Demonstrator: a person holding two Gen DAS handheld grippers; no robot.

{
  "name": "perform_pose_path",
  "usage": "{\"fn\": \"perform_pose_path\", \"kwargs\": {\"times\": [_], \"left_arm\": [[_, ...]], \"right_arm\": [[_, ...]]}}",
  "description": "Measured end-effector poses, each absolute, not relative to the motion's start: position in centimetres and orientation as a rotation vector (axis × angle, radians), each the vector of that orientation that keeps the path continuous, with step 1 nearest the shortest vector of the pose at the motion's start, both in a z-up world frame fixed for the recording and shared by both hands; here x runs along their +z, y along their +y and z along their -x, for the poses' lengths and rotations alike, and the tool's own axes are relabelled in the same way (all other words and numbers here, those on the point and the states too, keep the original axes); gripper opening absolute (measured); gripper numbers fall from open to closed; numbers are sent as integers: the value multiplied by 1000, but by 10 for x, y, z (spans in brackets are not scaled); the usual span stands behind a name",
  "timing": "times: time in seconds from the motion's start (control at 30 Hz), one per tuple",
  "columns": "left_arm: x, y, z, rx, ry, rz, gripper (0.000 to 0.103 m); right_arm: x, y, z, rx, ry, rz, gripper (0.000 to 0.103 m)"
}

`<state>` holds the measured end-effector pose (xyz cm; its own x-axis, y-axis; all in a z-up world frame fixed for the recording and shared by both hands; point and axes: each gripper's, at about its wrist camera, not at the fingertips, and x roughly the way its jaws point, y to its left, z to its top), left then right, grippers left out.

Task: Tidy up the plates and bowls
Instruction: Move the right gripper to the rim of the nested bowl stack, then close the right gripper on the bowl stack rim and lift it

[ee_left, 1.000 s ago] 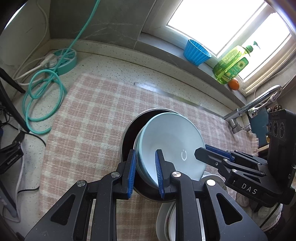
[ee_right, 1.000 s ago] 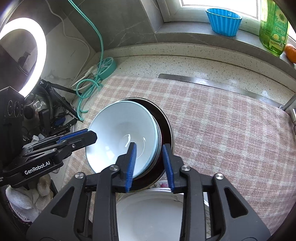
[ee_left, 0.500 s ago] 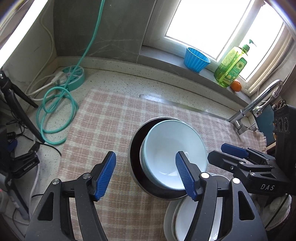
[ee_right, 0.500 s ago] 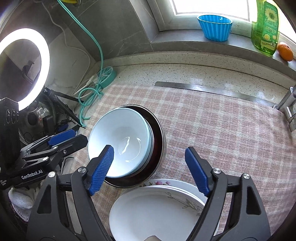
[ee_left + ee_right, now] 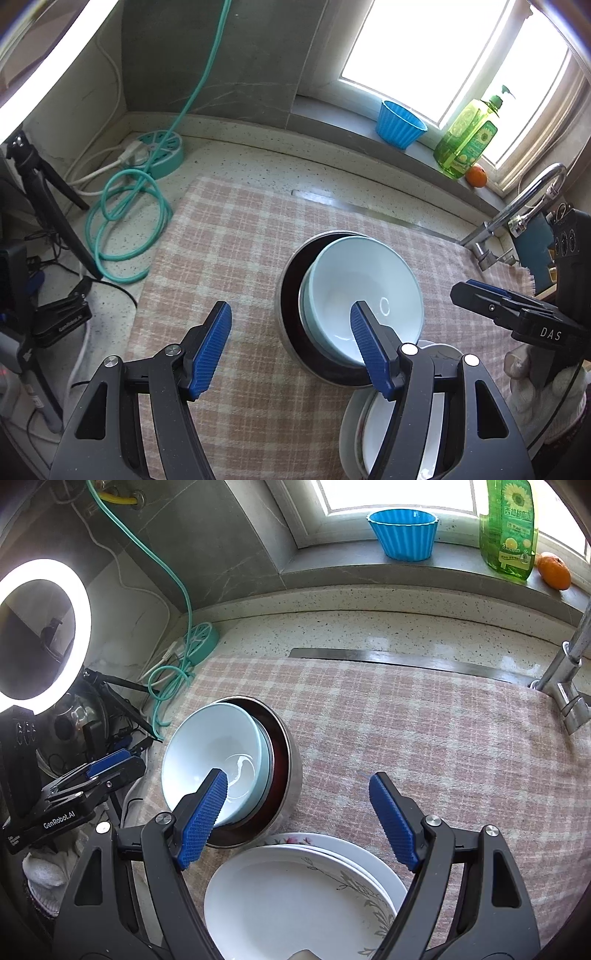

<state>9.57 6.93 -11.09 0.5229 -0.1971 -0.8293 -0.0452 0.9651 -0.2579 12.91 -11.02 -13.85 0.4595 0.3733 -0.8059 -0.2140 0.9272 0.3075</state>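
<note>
Left wrist view: the left gripper (image 5: 290,347) stands wide and empty in the lower half of the frame, above the checked cloth (image 5: 229,258). Right of centre, a pale blue bowl (image 5: 364,291) sits tilted inside another bowl, both nested in a dark metal bowl (image 5: 291,273). A stack of white plates (image 5: 354,424) shows at the bottom edge, touching the metal bowl. The right gripper (image 5: 476,291) enters from the right edge.

Right wrist view: the right gripper (image 5: 295,812) also stands wide, gripping nothing. The pale blue bowl (image 5: 207,749) lies left of centre in the metal bowl (image 5: 288,768); the plates (image 5: 295,897), rimmed with a flower pattern, fill the bottom centre. The left gripper (image 5: 107,766) shows at the left edge.

The bowls appear stacked and let go, so stacking looks near finished. The top bowl sits crooked; a next move would call for a light nudge to level it, or a check for stray dishes.
</note>
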Motion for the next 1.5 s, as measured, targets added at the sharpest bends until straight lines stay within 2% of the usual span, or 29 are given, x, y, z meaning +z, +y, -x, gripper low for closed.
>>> {"fn": "perform_pose_path", "kwargs": {"times": [0.27, 0.3, 0.37, 0.4, 0.5, 0.57, 0.77, 0.87, 0.97, 1.07, 1.5], "left_arm": [[-125, 94, -91, -46, 1044, 350, 66], [-127, 95, -90, -45, 1048, 357, 65], [-132, 96, -90, -49, 1057, 374, 64], [-134, 97, -90, -53, 1060, 386, 61], [-140, 100, -91, -72, 1076, 433, 38], [-144, 102, -92, -86, 1084, 464, 32], [-150, 103, -94, -126, 1099, 536, 31], [-152, 100, -96, -133, 1107, 539, 30], [-155, 99, -98, -142, 1116, 549, 25], [-156, 98, -100, -147, 1120, 552, 24], [-164, 94, -108, -156, 1145, 545, 20]], "right_arm": [[-149, -121, -134, 365, 1057, -208, 81], [-151, -123, -135, 369, 1062, -223, 80], [-156, -125, -137, 379, 1080, -253, 69], [-159, -125, -138, 387, 1092, -265, 68], [-167, -123, -140, 399, 1113, -282, 60], [-171, -121, -141, 412, 1127, -288, 51], [-180, -112, -142, 453, 1155, -311, 39], [-183, -110, -144, 460, 1163, -320, 36], [-185, -108, -146, 465, 1170, -330, 33], [-186, -106, -148, 465, 1176, -325, 28], [-188, -105, -152, 462, 1186, -322, 17]]}}
